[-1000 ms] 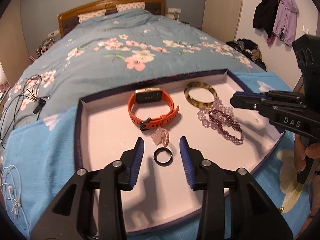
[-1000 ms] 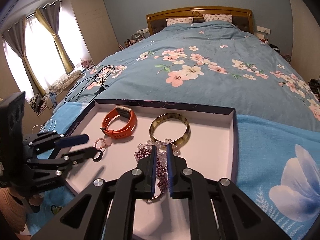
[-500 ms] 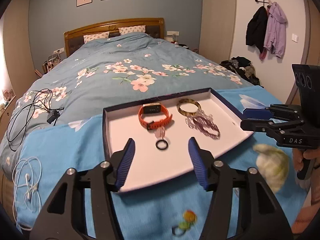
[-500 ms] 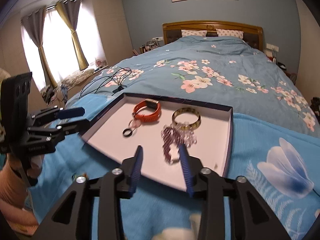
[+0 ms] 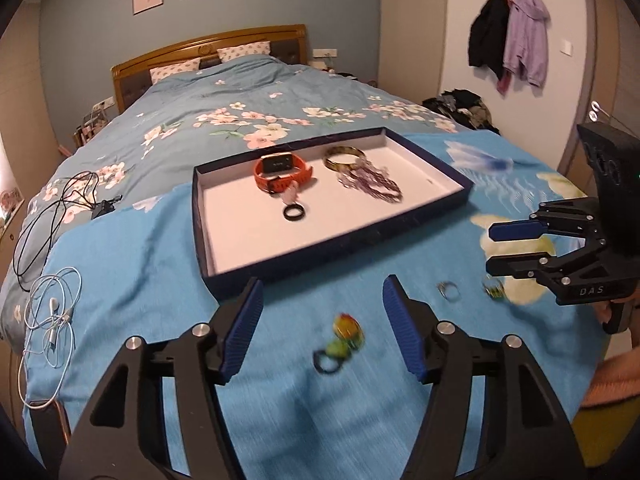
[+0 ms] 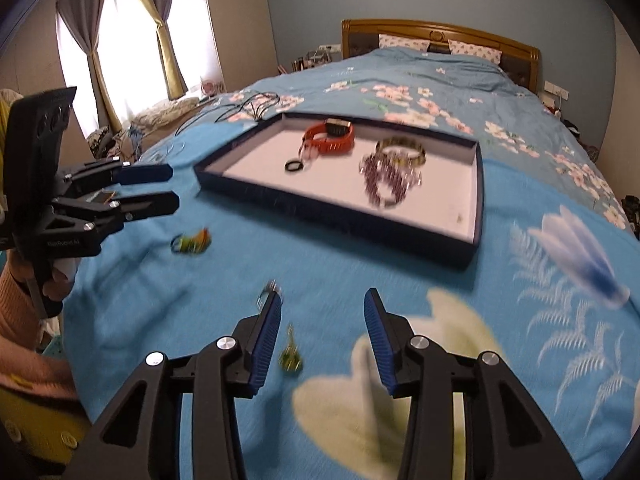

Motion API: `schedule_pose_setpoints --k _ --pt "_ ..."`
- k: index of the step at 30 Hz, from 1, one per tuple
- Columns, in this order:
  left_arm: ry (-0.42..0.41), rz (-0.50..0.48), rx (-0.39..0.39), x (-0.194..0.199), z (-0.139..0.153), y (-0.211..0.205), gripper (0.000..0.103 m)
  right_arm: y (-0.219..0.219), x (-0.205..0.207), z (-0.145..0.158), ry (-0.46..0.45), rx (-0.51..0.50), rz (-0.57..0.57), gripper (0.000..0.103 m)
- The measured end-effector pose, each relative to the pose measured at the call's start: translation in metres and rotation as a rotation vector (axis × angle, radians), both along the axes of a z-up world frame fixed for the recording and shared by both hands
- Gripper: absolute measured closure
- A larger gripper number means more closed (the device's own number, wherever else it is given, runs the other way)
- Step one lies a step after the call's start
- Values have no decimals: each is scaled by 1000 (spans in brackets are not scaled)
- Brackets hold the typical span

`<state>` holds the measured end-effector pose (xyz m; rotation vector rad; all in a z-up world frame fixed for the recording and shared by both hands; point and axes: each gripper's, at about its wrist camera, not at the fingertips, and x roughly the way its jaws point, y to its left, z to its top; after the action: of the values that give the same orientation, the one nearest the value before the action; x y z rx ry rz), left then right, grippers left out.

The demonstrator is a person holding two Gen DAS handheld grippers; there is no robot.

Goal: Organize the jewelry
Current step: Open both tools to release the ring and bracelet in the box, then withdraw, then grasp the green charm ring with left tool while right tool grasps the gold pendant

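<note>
A dark blue tray (image 5: 340, 240) (image 6: 340, 212) with a white floor lies on the blue blanket. In it are an orange watch (image 5: 280, 170) (image 6: 332, 138), a bangle (image 5: 344, 158) (image 6: 400, 150), purple beads (image 5: 372, 184) (image 6: 386, 180) and a black ring (image 5: 295, 213) (image 6: 294, 166). My left gripper (image 5: 323, 292) (image 6: 173, 188) hovers over a colourful beaded ring (image 5: 344, 332) (image 6: 192, 242), its jaws opening and empty. My right gripper (image 6: 323, 300) (image 5: 493, 249) is open and empty above a small gold-green piece (image 6: 291, 356) (image 5: 494, 290). A silver ring (image 6: 270, 290) (image 5: 448, 291) lies by its left finger.
White earphones (image 5: 52, 320) and black cables (image 5: 60, 208) lie on the bed to the left. Coats (image 5: 508, 36) hang on the right wall above a clothes pile (image 5: 464, 108). A sleeved hand (image 6: 36, 280) holds the left gripper. Curtained windows (image 6: 120, 40) stand at the left.
Both grippers have pulled back out of the tray to the near blanket and opened wider. The right one has let go of the purple beads, which lie in the tray.
</note>
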<state>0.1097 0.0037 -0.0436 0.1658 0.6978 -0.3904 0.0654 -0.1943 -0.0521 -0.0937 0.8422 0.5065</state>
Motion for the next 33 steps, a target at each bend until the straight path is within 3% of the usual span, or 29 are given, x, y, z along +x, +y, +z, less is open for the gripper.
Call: schedule_pose_setpoints --k 8,33 --pt "39 -11 28 -19 -16 -2 41 1 -14 -10 38 7 -1 62" --pt "118 -2 8 -7 -32 -4 45 8 -18 -15 52 17 7 62"
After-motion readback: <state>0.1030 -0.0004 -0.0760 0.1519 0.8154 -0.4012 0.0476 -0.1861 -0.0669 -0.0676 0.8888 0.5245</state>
